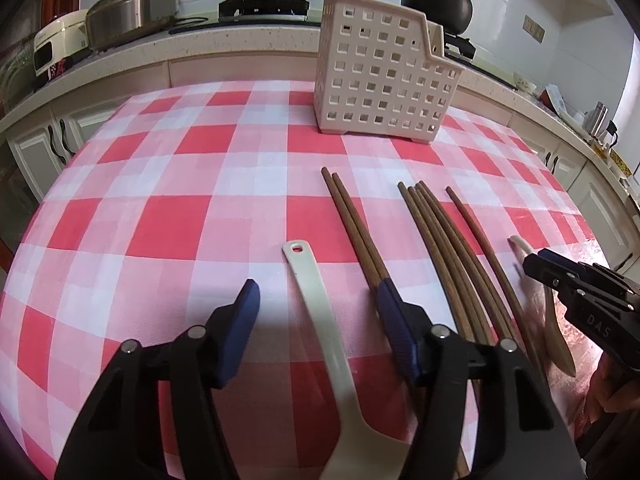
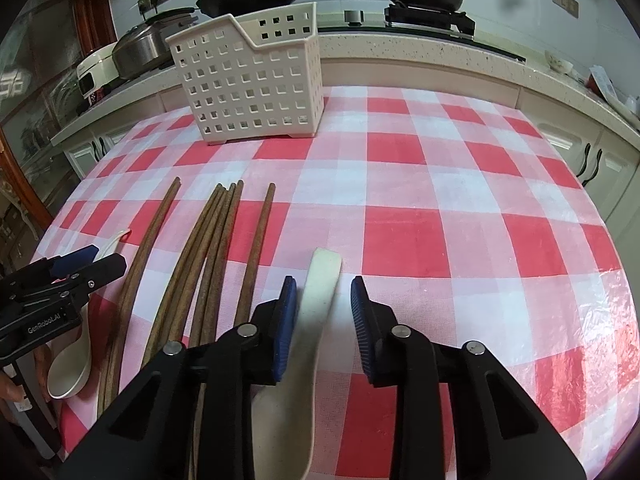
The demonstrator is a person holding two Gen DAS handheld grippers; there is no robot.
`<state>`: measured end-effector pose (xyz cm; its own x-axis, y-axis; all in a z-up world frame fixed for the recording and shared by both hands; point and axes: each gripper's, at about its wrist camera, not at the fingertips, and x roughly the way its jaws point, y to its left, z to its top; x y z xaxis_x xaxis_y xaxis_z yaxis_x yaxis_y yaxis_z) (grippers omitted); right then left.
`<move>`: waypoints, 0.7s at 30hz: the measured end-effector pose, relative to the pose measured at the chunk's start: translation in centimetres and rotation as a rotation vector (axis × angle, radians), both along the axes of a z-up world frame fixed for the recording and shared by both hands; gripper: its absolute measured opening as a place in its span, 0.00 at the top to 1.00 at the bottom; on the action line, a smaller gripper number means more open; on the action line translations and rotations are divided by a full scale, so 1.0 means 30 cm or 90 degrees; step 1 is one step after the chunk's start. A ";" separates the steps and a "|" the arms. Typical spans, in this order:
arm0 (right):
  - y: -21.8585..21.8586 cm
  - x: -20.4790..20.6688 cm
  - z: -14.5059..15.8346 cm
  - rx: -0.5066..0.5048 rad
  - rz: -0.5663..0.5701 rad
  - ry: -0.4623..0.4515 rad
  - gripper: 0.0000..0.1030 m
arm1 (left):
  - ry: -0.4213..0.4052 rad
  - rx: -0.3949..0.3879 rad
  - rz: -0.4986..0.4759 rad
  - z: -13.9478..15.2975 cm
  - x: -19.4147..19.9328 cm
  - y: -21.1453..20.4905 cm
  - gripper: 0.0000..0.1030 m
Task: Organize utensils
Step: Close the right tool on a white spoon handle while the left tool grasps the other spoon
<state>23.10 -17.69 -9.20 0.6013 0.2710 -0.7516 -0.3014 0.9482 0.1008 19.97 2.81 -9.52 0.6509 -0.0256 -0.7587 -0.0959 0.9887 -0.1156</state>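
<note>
Utensils lie loose on my red-and-white checked tablecloth [image 1: 172,216]: a row of brown wooden chopsticks [image 1: 448,248] side by side, with a white spoon [image 1: 320,320] left of them and a cream spoon [image 2: 316,304] right of them. The white perforated utensil basket [image 1: 384,76] stands upright at the far edge of the table, well apart from the utensils and with nothing showing above its rim.

My left gripper [image 1: 320,300] is low over the cloth, jaws spread, and the white spoon's handle runs between them without either pad touching it. Its right finger overlaps the nearest pair of chopsticks.

My right gripper [image 2: 324,300] straddles the cream spoon's handle. The left pad sits against the handle, the right pad stands clear, so nothing is pinched.
</note>
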 end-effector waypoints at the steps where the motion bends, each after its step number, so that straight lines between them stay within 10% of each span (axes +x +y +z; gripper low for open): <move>1: 0.002 0.004 -0.004 -0.003 0.000 0.005 0.73 | 0.000 0.002 -0.001 0.000 0.000 -0.002 0.43; 21: 0.008 -0.014 0.011 -0.009 0.006 -0.020 0.90 | -0.022 0.017 -0.035 0.014 -0.017 -0.035 0.86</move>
